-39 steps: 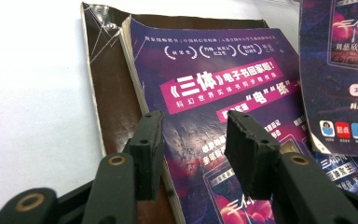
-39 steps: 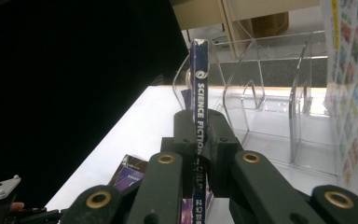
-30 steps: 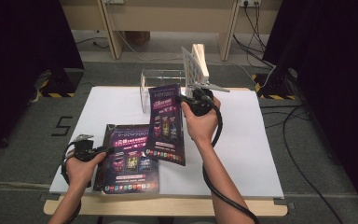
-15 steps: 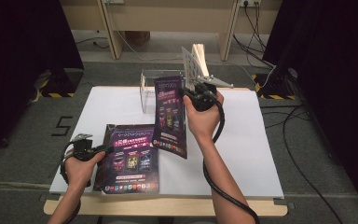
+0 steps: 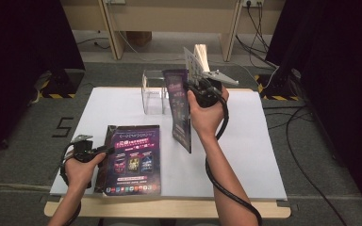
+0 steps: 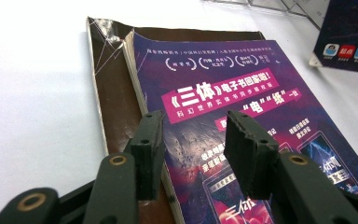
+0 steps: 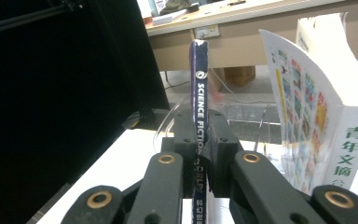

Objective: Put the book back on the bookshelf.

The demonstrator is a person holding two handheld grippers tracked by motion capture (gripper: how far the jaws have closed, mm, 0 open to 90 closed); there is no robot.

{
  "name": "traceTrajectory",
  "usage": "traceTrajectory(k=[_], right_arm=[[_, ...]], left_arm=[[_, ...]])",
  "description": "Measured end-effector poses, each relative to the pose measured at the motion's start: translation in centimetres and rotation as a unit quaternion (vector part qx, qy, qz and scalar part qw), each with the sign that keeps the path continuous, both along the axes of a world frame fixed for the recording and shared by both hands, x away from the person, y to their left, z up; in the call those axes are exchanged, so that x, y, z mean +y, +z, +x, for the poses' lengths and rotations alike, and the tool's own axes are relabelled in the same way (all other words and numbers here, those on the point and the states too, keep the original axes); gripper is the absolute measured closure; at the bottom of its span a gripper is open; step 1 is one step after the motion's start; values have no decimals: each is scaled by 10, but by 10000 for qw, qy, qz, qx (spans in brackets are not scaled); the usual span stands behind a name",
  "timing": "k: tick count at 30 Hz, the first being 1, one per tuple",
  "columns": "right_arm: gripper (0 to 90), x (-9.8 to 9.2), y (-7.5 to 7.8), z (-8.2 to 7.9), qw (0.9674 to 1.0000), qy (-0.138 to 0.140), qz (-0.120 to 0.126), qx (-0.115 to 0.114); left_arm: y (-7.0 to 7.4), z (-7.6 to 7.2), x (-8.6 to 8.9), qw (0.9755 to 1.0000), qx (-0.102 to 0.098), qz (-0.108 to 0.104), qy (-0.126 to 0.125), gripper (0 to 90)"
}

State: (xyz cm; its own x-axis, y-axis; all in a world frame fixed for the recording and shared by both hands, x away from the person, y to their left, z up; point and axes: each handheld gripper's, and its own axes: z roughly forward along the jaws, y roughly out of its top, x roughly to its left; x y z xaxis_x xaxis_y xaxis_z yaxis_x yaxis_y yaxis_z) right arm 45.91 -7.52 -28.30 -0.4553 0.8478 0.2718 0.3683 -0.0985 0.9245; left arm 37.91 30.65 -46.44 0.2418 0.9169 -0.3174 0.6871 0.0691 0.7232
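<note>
Clearly a thin, light magazine [image 5: 181,110], pinched at its spine by the right claw [image 5: 192,88] and held upright above the far middle of the table [image 5: 264,155], just in front of the clear rack [image 5: 153,92] at the far edge. Seen edge-on in the right gripper view [image 7: 199,107], spine lettering running top to bottom, so long axis vertical, top pointing up, cover facing the table's left edge. Probably floppy and glossy: stiff enough along the bound spine, limp at the free edge, likely to sag or fan open if taken anywhere else. Best gripped where gripped now, across the spine near mid-height, with firm pressure against slipping. Beside it, a thicker white book [image 7: 326,112] leaning in the rack.

Near the front left corner, a second magazine [image 5: 133,160] lying flat, cover up, long axis running from front edge to far edge, title toward the far edge. Left claw [image 5: 104,149] spread, hovering low over its left side, pads [image 6: 150,144] apart and not pressing on anything. Worn, curling corner [image 6: 105,28] at the far left: paper easily creased or torn, so better lifted by the bound edge than by a loose corner.
</note>
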Motion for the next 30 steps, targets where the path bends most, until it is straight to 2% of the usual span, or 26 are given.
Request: traceTrajectory(k=[12, 30], right_arm=[[848, -2, 11, 10, 9995, -240, 81, -205], [848, 8, 13, 35, 9979, -480, -63, -424]], left_arm=[[1, -1, 1, 10000, -33, -25, 44, 566], [-1, -1, 4, 10000, -15, -39, 77, 568]])
